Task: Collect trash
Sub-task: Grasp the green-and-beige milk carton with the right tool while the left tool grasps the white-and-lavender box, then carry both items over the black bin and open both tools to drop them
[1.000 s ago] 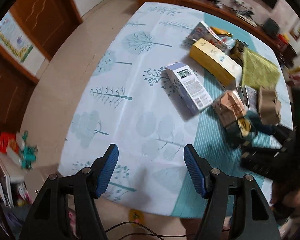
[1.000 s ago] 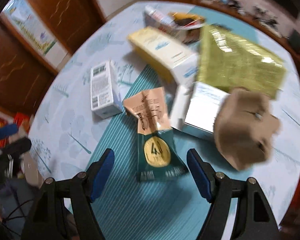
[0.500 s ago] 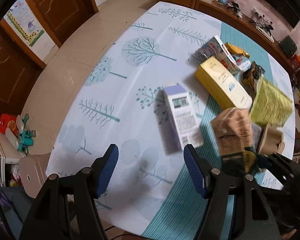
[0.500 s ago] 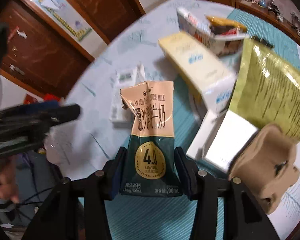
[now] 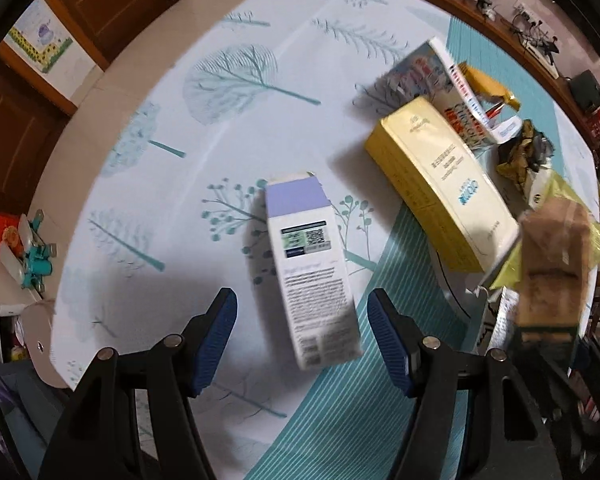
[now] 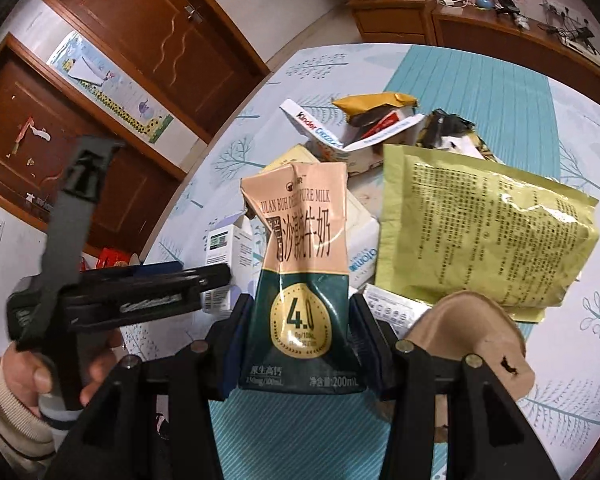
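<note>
My right gripper [image 6: 302, 344] is shut on a crumpled peach and dark green milk carton [image 6: 304, 264], held upright off the table; the same carton shows blurred at the right of the left wrist view [image 5: 552, 264]. My left gripper [image 5: 302, 320] is open and points straight down over a white box with a purple end [image 5: 308, 264] lying flat on the tablecloth. The box's near end sits between the blue pads [image 5: 216, 332] without touching them. The left gripper [image 6: 204, 280] also appears in the right wrist view, held by a hand [image 6: 28, 372].
A long yellow box [image 5: 440, 184], a Kinder box [image 6: 340, 136], a yellow-green pouch [image 6: 480, 236], a brown pulp tray piece [image 6: 472, 336] and crumpled wrappers [image 5: 520, 156] crowd the round table's right side. The tree-print cloth [image 5: 228, 80] lies bare at the left. Wooden doors and a sideboard stand beyond.
The right gripper closed on the milk carton and lifted it off the table. The left gripper moved in over the table and lower, bringing the white box between its fingers.
</note>
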`<state>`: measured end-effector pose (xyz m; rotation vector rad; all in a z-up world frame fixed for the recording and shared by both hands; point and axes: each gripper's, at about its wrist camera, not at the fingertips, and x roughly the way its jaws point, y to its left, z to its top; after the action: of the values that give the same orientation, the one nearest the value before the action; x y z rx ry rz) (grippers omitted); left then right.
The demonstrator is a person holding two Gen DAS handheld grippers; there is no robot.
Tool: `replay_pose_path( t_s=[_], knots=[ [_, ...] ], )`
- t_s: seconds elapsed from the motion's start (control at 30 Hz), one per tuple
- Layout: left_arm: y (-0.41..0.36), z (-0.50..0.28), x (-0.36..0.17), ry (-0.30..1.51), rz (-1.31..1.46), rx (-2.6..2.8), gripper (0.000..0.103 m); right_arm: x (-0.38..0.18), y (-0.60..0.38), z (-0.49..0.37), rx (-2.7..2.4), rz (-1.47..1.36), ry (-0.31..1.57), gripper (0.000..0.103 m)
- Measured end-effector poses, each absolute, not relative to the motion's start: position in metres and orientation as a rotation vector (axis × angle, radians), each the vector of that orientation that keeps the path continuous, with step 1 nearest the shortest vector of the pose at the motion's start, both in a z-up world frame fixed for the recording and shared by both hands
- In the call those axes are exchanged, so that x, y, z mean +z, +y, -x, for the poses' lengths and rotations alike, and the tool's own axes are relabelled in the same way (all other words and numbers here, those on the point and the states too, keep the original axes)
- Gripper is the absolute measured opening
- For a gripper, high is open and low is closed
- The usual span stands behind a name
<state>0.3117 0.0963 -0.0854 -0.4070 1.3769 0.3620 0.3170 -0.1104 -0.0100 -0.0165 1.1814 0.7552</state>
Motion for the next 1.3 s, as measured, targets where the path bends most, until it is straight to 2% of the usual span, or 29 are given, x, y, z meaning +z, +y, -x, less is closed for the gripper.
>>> replay_pose_path(
  t_s=[0.13,0.2,0.23,0.27,0.53,0.87,1.07,1.3],
  knots=[
    [0.093,-0.321,-0.101,1.402,0.416,0.354,0.066,-0.014,-0.114,-0.316,0.751,0.012,1.191,0.048],
    [0.090,-0.322,-0.105,1.402,0.421,0.342,0.055,-0.015,-0.117,-0.313,0.749,0.013,1.193,0.048],
    [0.088,-0.323,-0.106,1.406,0.418,0.331,0.041,-0.015,-0.118,-0.312,0.749,0.013,1.194,0.048],
    [0.087,-0.323,-0.108,1.411,0.412,0.327,0.036,-0.016,-0.121,-0.311,0.749,0.013,1.195,0.048],
    [0.082,-0.308,-0.096,1.358,0.381,0.307,0.035,-0.016,-0.122,-0.305,0.731,0.003,1.186,0.048],
    [0.078,-0.256,-0.056,1.282,0.332,0.222,0.035,-0.013,-0.119,-0.283,0.684,-0.025,1.161,0.048],
    [0.080,-0.213,-0.027,1.228,0.303,0.111,0.035,-0.004,-0.118,-0.247,0.605,-0.060,1.130,0.048],
    [0.094,-0.148,0.007,1.163,0.252,-0.067,0.035,0.012,-0.112,-0.167,0.471,-0.162,1.072,0.048]
  ],
)
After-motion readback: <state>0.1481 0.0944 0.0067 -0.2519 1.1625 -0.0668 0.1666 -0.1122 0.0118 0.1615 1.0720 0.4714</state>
